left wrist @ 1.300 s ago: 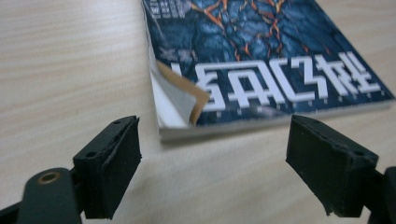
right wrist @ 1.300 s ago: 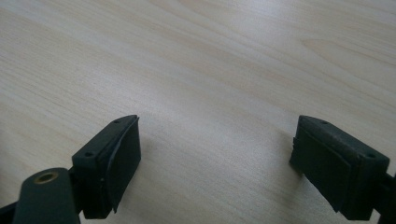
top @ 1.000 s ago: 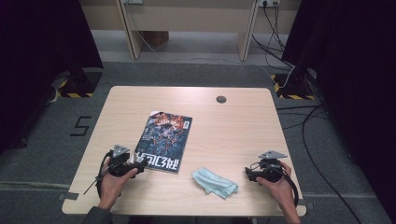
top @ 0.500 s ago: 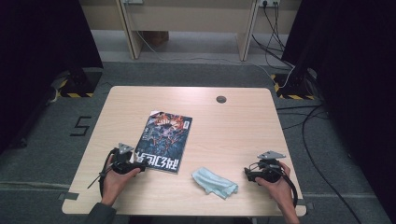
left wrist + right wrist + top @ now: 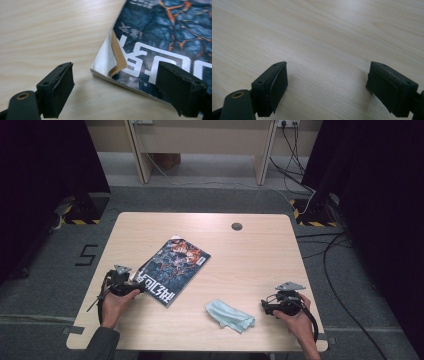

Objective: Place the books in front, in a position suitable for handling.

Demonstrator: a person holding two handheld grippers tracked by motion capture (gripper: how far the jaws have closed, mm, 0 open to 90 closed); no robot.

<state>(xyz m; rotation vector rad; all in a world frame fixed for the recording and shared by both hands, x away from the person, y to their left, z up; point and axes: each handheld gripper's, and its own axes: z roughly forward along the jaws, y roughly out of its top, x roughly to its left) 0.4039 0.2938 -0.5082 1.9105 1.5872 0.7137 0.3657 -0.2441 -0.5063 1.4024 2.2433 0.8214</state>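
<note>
**Q:** Grippers first, since they sit nearest the person: where are they, and how do the jaws stand?

**A:** Seen from the high view, the left gripper (image 5: 142, 287) lies at about 8 o'clock on the wooden table (image 5: 250, 255), held in the person's left hand (image 5: 114, 306). In the left gripper view its jaws are spread wide with nothing between the pads. The right gripper (image 5: 263, 306) rests at about 4 o'clock near the front edge, in the right hand (image 5: 298, 319). Its own view shows both jaws wide apart over bare wood, holding nothing.

**Q:** What lies closest to them?

**A:** A crumpled pale blue cloth (image 5: 229, 315) sits at about 5 o'clock, just beside the right gripper's tips; I cannot tell if they touch. At the left gripper's tips is a magazine (image 5: 172, 269), lying flat and turned at an angle, just left of the table's centre.

**Q:** Describe the magazine up close.

**A:** In the left gripper view its near corner (image 5: 117, 65) falls between the open jaws. The cover is dark blue with orange cracks and large white lettering, and that corner curls upward, showing a tan underside and white pages beneath.

**Q:** And farther back?

**A:** A small round cable port (image 5: 236, 226) sits at about 12 o'clock near the far edge.
</note>
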